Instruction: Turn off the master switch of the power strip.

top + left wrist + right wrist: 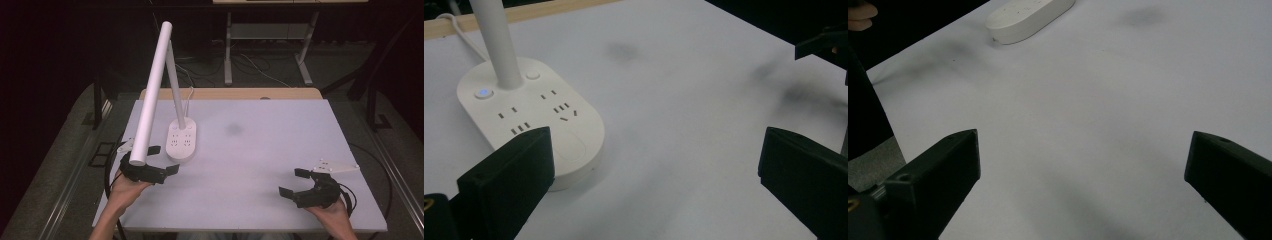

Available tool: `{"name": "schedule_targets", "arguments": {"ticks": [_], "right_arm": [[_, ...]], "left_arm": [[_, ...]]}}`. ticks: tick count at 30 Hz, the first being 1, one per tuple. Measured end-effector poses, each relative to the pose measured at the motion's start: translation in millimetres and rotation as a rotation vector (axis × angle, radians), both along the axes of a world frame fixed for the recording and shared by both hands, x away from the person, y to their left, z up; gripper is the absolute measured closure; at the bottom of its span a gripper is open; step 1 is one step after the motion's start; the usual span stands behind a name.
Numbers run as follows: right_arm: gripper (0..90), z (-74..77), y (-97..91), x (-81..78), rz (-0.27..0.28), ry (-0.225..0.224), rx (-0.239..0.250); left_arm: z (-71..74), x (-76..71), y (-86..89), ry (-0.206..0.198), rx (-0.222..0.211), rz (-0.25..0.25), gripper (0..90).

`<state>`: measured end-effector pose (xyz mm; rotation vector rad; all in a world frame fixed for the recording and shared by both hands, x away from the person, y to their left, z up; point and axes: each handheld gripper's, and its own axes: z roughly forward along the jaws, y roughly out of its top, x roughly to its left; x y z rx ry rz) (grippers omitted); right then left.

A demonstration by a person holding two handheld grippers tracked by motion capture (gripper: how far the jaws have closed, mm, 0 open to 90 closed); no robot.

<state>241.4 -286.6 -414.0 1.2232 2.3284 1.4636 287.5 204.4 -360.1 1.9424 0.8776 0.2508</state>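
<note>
White desk lamp [181, 140] stood left of centre on the counter [260, 150], long base running toward frame top; left gripper [167, 160] and right gripper [291, 182] jaws released.

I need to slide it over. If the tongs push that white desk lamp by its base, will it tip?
Probably slides: the lamp base is broad and flat. Its long lamp head may wobble or tip it if pushed high. Its cord could tug back.

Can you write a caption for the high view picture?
Two open grippers, left and right, wait beside a white desk lamp.
</note>
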Motion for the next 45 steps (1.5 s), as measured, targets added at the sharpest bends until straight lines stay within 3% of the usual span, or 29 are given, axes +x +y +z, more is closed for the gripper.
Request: {"name": "schedule_targets", "arguments": {"ticks": [22, 45], "right_arm": [[0.6, -0.3, 0.0, 0.0, 0.004, -0.004, 0.000], [0.6, -0.4, -0.2, 0.1, 0.006, 0.000, 0.001]], "left_arm": [[5.4, 35.5, 8.9, 0.022, 0.031, 0.058, 1.5], [5.7, 69.4, 17.8, 0.048, 0.011, 0.148, 3.5]]}}
